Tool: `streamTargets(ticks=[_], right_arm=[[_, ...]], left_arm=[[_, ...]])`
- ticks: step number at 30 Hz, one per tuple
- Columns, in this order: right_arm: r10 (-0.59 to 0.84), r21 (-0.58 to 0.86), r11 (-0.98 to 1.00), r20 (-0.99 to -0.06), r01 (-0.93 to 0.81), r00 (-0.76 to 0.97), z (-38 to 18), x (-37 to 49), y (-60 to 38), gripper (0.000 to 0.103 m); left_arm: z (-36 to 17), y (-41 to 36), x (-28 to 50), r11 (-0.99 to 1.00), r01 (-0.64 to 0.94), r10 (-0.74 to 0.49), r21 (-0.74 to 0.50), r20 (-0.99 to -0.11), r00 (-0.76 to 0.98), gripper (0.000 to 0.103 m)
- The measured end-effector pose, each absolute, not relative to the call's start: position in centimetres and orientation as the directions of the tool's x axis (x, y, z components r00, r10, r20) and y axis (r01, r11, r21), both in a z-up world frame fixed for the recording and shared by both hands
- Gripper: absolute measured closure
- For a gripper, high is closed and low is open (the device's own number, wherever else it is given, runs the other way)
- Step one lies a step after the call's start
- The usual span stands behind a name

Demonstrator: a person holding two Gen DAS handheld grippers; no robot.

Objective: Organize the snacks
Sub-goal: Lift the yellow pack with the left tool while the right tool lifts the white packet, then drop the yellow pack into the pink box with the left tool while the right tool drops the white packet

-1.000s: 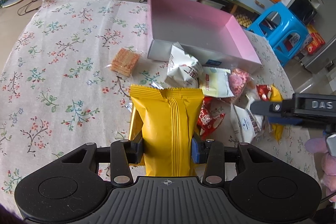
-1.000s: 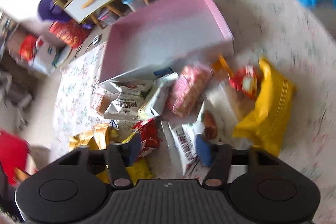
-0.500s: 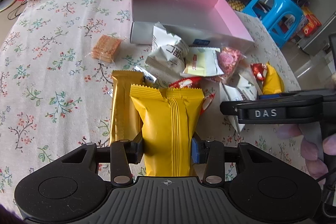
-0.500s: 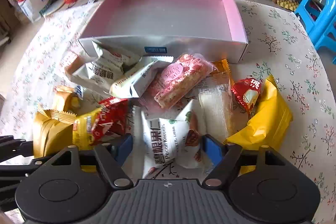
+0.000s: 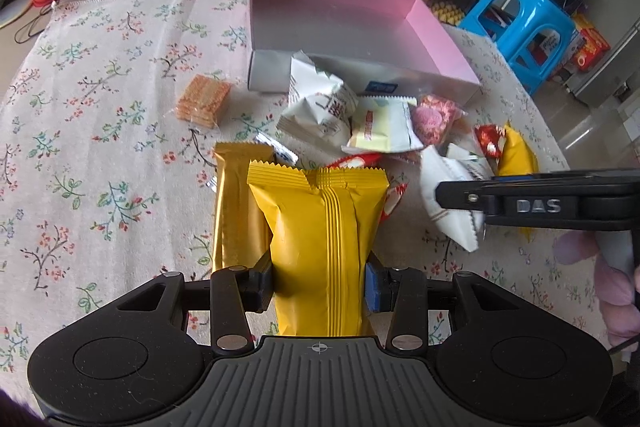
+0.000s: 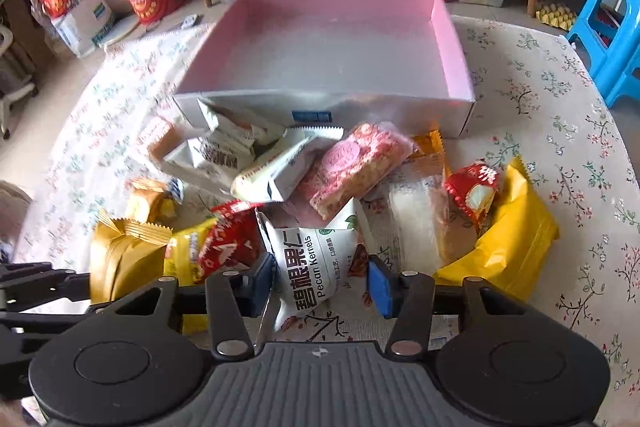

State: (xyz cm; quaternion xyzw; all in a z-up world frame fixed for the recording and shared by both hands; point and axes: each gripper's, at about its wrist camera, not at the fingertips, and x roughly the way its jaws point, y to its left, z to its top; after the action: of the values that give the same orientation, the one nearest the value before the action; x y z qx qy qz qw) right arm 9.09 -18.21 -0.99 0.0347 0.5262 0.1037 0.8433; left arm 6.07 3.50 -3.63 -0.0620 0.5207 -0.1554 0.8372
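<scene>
Behind yellow packet [image 5: 320, 247]: gold packet [image 5: 236, 211]

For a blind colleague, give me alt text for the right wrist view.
The right gripper is closing around a white pecan kernels packet in a snack pile on a floral tablecloth. Behind the pile sits an empty pink box.

1 pink box [image 6: 444, 39], 2 grippers, 1 blue stool [image 5: 520, 23], 1 biscuit pack [image 5: 204, 101]

Floral-clothed table [image 5: 100, 147]: pink box [image 5: 340, 27], snacks [image 6: 352, 167].
</scene>
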Motion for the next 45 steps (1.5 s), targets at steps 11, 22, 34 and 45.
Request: streamTargets(ticks=[11, 22, 34, 45], right_arm=[[0.235, 0.242, 0.969, -0.825, -0.055, 0.514, 2.0, 12.9, -20.5, 0.064], [0.253, 0.31, 0.951, -0.746, -0.015, 0.616, 1.6, 19.5, -22.5, 0.063], [0.27, 0.333, 0.943, -0.738, -0.015, 0.618, -1.8, 22.7, -23.3, 0.062], [0.278, 0.353, 0.936, -0.745, 0.005, 0.607, -2.3, 22.9, -24.0, 0.049]], left_arm=[[0.3, 4.0, 10.2, 0.963, 0.131, -0.27, -0.237, -0.795, 0.543, 0.063], [2.2, 1.6, 19.4, 0.969, 0.109, -0.24, -0.223, -0.73, 0.639, 0.064], [-2.8, -0.4, 25.4, 0.977, 0.097, -0.208, -0.19, -0.744, 0.635, 0.064], [-5.3, -0.4, 25.7, 0.977, 0.089, -0.206, -0.194, -0.747, 0.632, 0.054]])
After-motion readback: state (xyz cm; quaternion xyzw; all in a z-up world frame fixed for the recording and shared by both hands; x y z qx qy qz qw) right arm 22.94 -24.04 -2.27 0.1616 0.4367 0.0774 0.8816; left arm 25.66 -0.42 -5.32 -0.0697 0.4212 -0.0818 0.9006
